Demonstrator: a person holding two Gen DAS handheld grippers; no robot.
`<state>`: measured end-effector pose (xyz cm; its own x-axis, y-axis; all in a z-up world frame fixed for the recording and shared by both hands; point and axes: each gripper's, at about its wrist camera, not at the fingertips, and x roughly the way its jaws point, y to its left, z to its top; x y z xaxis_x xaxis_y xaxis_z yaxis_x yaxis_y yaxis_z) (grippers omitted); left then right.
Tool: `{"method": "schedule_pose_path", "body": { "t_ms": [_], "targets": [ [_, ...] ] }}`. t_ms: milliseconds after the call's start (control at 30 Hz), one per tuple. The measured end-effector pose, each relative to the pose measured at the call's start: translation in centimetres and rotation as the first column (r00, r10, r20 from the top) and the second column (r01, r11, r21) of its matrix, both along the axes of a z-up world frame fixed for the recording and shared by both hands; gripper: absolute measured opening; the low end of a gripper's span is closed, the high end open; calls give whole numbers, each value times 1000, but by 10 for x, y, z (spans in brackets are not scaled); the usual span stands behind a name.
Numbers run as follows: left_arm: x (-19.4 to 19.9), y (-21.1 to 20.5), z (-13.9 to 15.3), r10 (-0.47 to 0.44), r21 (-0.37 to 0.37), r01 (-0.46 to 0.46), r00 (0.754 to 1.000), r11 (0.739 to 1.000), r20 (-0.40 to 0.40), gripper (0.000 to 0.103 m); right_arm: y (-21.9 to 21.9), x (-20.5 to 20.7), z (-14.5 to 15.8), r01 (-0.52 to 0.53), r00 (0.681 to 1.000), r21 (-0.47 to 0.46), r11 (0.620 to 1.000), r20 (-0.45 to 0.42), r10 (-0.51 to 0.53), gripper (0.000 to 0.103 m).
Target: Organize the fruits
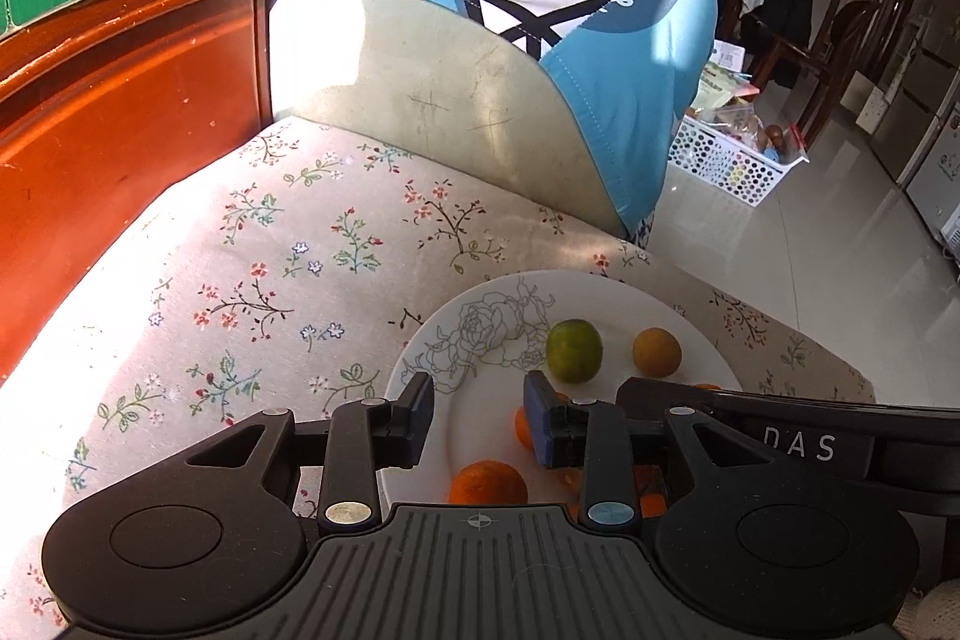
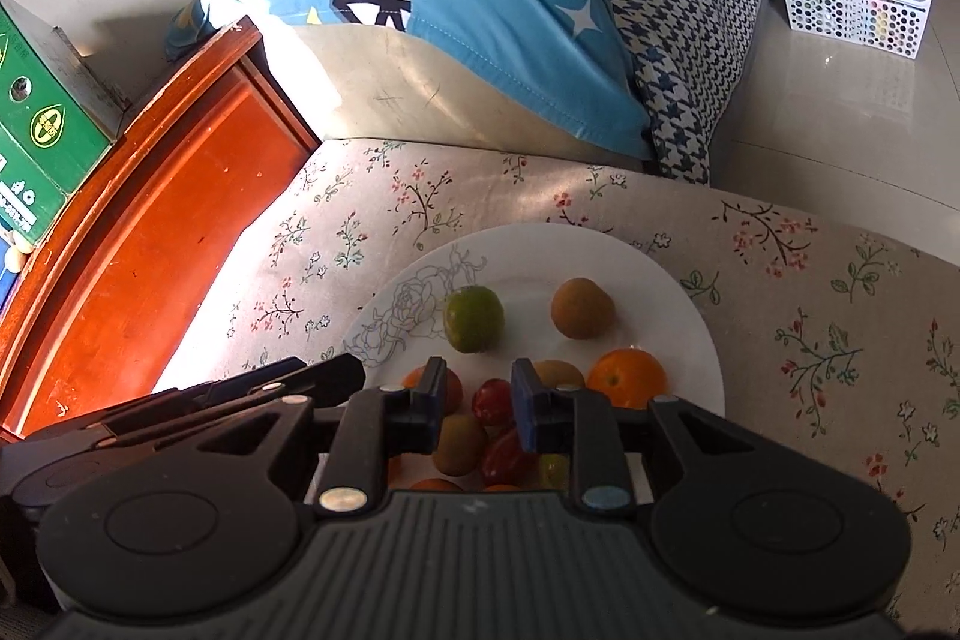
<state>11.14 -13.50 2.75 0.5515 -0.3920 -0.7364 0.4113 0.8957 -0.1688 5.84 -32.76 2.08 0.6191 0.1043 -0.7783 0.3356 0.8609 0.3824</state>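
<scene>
Both tongs, left (image 1: pixel 478 415) and right (image 2: pixel 478 394), hung apart, empty; small round fruits (image 2: pixel 474 319) looked light, slippery — pinch mid-girth gently.

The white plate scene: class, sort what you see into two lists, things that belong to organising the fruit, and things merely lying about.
Belongs to the job:
white plate
green citrus
brown kiwi
orange
red tomatoes
left gripper
right gripper

Just lying about:
blue cushion
green box
white basket
floral cloth

Harsh sunlight glare from left, sharp shadows, fisheye-bent edges.
</scene>
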Motion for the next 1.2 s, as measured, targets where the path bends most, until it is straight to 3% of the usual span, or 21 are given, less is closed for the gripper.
{"method": "schedule_pose_path", "body": {
  "t_ms": [100, 200, 367, 500, 700, 1200],
  "targets": [
    [-2, -1, 3, 17, 29, -17, 1000, 999, 7, 39, -3, 0, 2, 23, 1000, -6, 1000, -10, -24, 37],
    [-2, 3, 6, 43, 35, -43, 999, 998, 0, 51, -6, -2, 5, 37, 999, 2, 999, -4, -37, 39],
    [-6, 8, 13, 70, 59, -70, 997, 996, -8, 62, -5, -6, 14, 56, 998, -14, 998, -2, -56, 50],
    [-16, 11, 20, 77, 90, -76, 997, 993, -7, 78, -1, -11, 23, 53, 999, -22, 998, 3, -53, 63],
    [-35, 12, 31, 57, 129, -57, 998, 990, 10, 84, 17, -20, 35, 23, 1000, -108, 994, -9, -24, 72],
    [-61, 26, 24, 106, 204, -94, 993, 974, -49, 87, 37, -55, 40, 81, 992, -201, 976, -77, -99, 84]
  ]
}}
